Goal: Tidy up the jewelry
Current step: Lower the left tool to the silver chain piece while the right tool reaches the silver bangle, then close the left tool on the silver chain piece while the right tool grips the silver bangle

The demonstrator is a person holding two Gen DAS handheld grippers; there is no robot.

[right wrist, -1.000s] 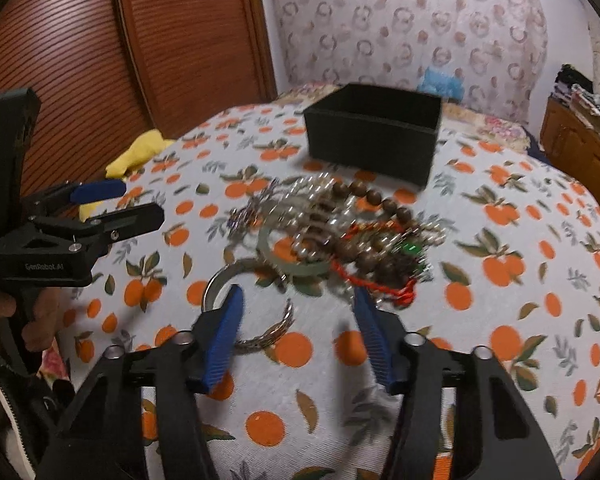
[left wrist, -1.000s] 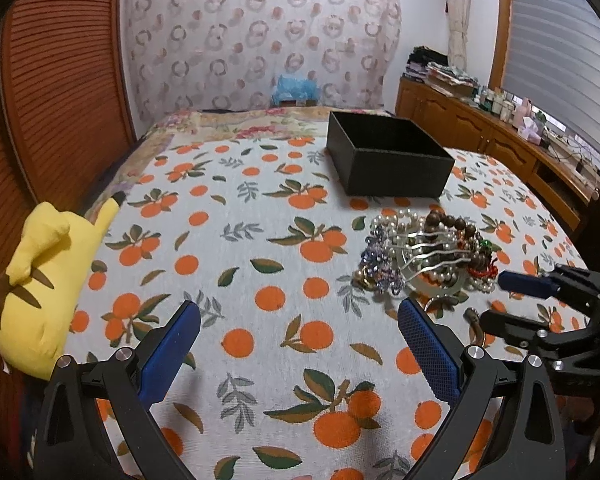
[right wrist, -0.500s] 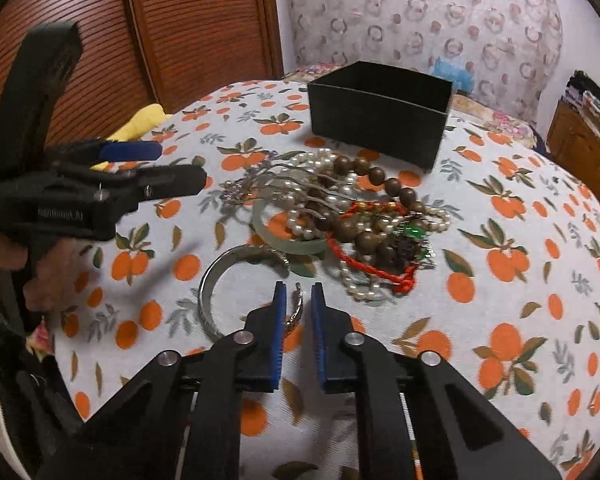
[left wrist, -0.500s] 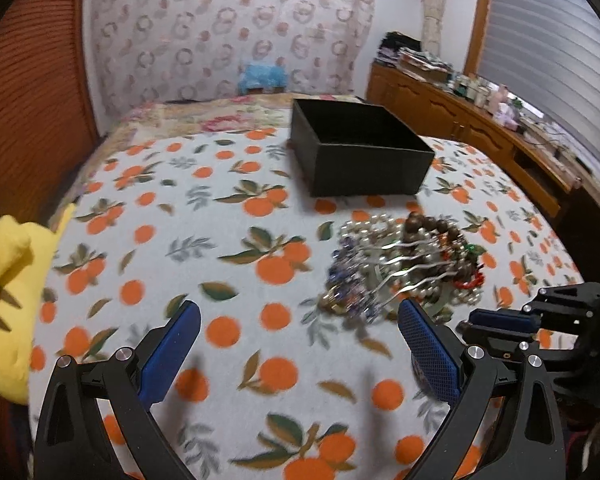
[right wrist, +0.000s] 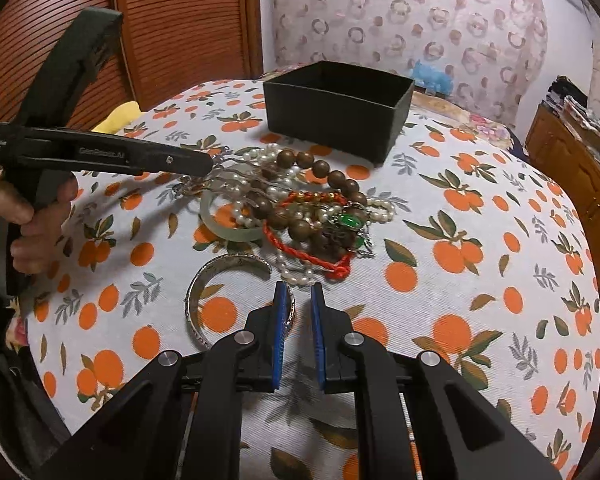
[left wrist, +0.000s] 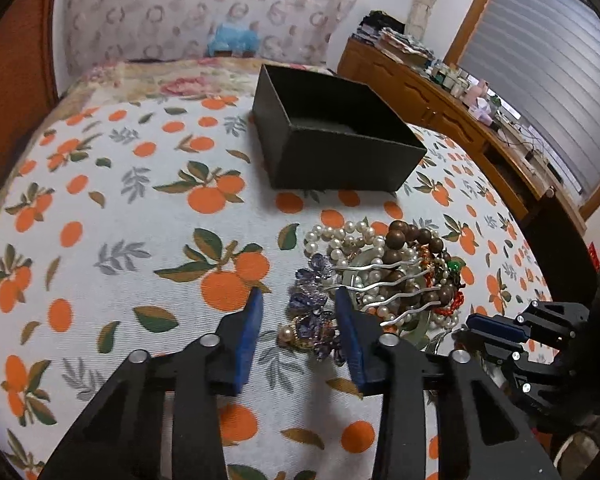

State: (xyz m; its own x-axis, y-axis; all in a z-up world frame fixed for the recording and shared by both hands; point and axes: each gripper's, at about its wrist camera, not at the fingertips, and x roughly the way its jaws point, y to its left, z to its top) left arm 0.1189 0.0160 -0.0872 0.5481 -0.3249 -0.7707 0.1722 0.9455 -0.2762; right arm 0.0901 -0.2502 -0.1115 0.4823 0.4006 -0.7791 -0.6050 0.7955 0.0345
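Jewelry pile [right wrist: 300,208]: pearls, brown beads, red cord, jade bangle, tangled. Left gripper [left wrist: 298,312] jaws closing around purple-flowered hairpin [left wrist: 312,320]. Right gripper [right wrist: 298,312] jaws pinch silver cuff bangle [right wrist: 220,284].

Bare cloth [right wrist: 480,288] right of jewelry heap [right wrist: 308,216]; black box [right wrist: 336,104] blocks far side; left gripper [right wrist: 204,166] crowds heap's left.

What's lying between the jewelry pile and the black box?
Nothing: in the left wrist view only bare orange-print cloth separates the jewelry pile from the black box.
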